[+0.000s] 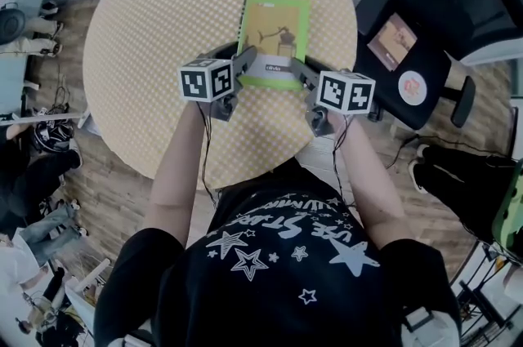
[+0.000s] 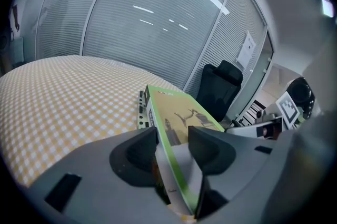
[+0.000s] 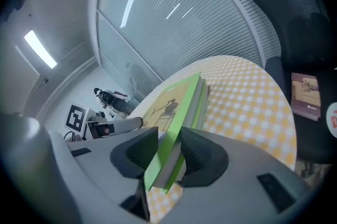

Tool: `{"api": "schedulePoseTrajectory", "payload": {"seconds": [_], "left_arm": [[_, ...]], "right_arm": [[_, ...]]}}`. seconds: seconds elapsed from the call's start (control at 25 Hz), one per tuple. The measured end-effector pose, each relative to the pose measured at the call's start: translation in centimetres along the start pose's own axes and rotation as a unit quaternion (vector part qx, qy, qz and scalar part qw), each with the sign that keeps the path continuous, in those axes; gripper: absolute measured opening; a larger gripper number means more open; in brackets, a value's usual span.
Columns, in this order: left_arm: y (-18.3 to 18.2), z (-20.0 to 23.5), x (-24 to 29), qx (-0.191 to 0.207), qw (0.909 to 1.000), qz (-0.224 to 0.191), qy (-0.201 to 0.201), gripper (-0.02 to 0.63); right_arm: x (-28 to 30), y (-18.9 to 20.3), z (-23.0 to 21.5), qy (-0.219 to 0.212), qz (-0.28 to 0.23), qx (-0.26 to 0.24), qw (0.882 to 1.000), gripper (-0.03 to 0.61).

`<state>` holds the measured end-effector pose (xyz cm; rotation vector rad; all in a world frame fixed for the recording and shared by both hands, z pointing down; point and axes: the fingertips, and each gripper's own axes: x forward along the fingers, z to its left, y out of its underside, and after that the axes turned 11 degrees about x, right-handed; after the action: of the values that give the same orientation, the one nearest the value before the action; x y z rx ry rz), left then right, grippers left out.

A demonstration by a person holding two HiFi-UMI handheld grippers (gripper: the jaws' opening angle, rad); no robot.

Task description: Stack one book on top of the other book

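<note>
Book (image 1: 275,27): green-edged, yellow cover, print too small to read | place: over second book (image 2: 140,114) on checked tabletop (image 1: 163,11) | left tool (image 1: 247,60): clamped on near-left edge | right tool (image 1: 299,68): clamped on near-right edge

A round table (image 1: 147,51) covered with a yellow-and-white checked cloth stands on a wooden plank floor (image 1: 106,174). The one thing seen lying directly on the cloth is a book (image 2: 141,116), set a little right of the table's middle in the head view and well in from the rim on every side. Only a pale strip of its edge with dark marks shows, because a green-covered book (image 1: 274,31) sits over the rest of it.
</note>
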<state>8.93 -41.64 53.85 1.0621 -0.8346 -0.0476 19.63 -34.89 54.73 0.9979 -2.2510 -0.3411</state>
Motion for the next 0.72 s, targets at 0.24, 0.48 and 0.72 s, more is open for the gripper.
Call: {"api": "schedulePoseTrajectory", "payload": {"seconds": [0.24, 0.48, 0.72], "left_arm": [[0.6, 0.5, 0.9, 0.011, 0.9998, 0.017, -0.006, 0.193], [0.6, 0.6, 0.6, 0.018, 0.9995, -0.004, -0.027, 0.190], [0.2, 0.9, -0.3, 0.039, 0.9962, -0.019, -0.075, 0.167]], "right_arm": [[0.7, 0.1, -0.8, 0.003, 0.010, -0.005, 1.000, 0.141], [0.9, 0.2, -0.9, -0.008, -0.005, 0.000, 1.000, 0.141], [0.5, -0.6, -0.6, -0.005, -0.016, -0.016, 1.000, 0.143]]}}
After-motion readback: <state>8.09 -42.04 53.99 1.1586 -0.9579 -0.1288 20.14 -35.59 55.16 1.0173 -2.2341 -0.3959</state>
